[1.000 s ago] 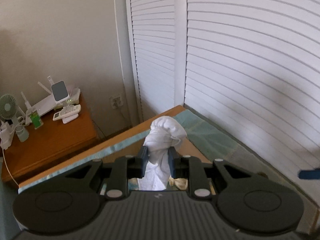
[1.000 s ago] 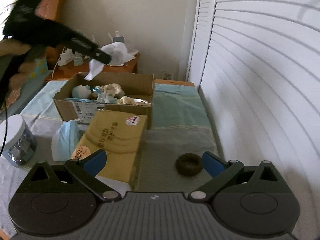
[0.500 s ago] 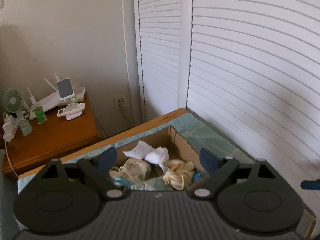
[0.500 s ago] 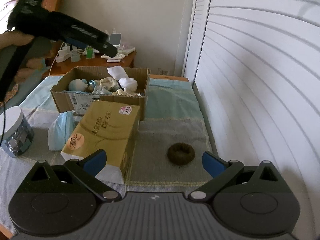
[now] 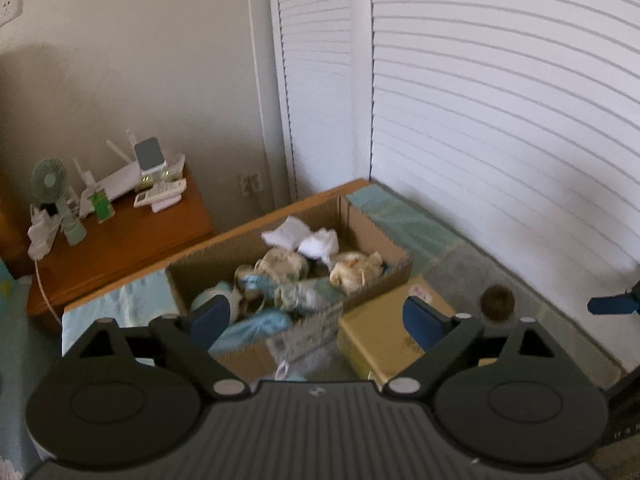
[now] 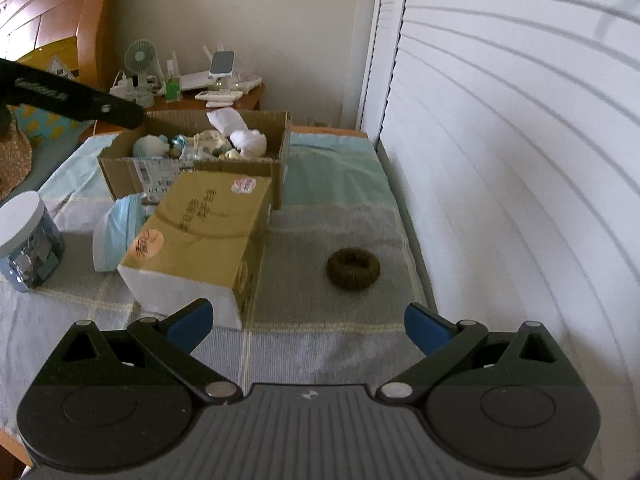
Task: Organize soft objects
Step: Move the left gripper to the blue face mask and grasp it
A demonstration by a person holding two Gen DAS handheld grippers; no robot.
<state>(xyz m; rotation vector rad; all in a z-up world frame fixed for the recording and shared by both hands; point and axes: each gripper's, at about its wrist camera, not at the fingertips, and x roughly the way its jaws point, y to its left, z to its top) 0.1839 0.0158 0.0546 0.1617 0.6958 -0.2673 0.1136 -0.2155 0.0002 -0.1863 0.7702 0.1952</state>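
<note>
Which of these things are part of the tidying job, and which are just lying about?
Part of the job: open cardboard box holding soft items, white cloth on top, brown ring, blue mask.

Lying about: yellow box, jar, fan.

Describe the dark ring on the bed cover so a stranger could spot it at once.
Start at the white louvered doors and drop to the cloth-covered surface below. The brown fuzzy ring lies alone there, right of the yellow carton: the only dark, doughnut-shaped thing.

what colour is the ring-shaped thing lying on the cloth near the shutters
Dark brown; the ring shows best in the right wrist view.
</note>
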